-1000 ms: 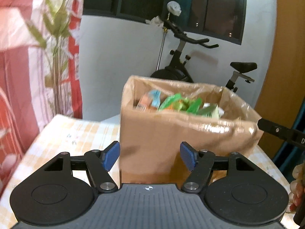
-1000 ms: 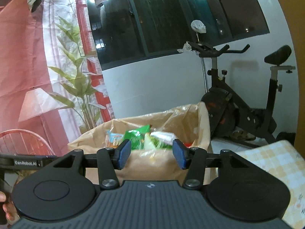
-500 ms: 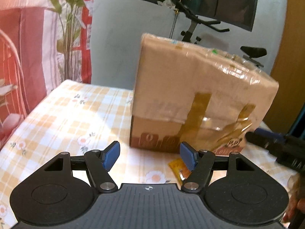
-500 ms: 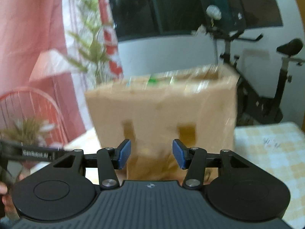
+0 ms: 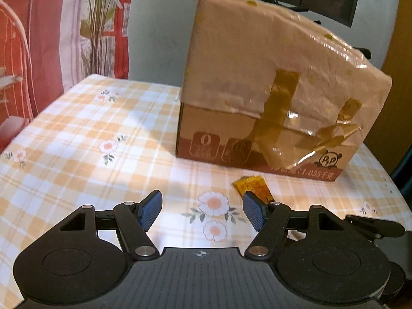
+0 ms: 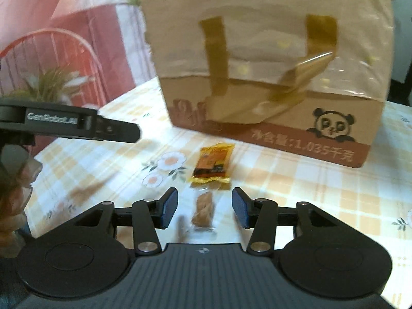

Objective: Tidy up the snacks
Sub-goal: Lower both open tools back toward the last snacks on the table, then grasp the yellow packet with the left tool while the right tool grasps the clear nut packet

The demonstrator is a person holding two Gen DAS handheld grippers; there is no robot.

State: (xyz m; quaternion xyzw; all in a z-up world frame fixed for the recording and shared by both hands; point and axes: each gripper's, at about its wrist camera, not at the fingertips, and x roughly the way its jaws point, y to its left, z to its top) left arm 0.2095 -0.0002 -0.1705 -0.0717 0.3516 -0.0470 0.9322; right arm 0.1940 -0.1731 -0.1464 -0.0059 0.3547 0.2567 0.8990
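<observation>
A taped cardboard box (image 5: pixel 278 87) stands on the checked tablecloth; it also shows in the right wrist view (image 6: pixel 270 64). A yellow-orange snack packet (image 6: pixel 213 163) lies in front of it, seen too in the left wrist view (image 5: pixel 253 186). A clear-wrapped brown twisted snack (image 6: pixel 204 209) lies just below the packet, between my right gripper's (image 6: pixel 204 207) open fingers. My left gripper (image 5: pixel 202 211) is open and empty, low over the cloth, with the yellow packet by its right fingertip.
The table (image 5: pixel 77 139) has a yellow checked cloth with flowers. The left gripper's body (image 6: pixel 69 126) reaches in at the left of the right wrist view. A red wire chair (image 6: pixel 51 51) and a plant stand behind the table's left edge.
Both grippers have dropped from above the box rim to just over the tablecloth. The snacks inside the box are out of view and the two snacks on the table have come into view.
</observation>
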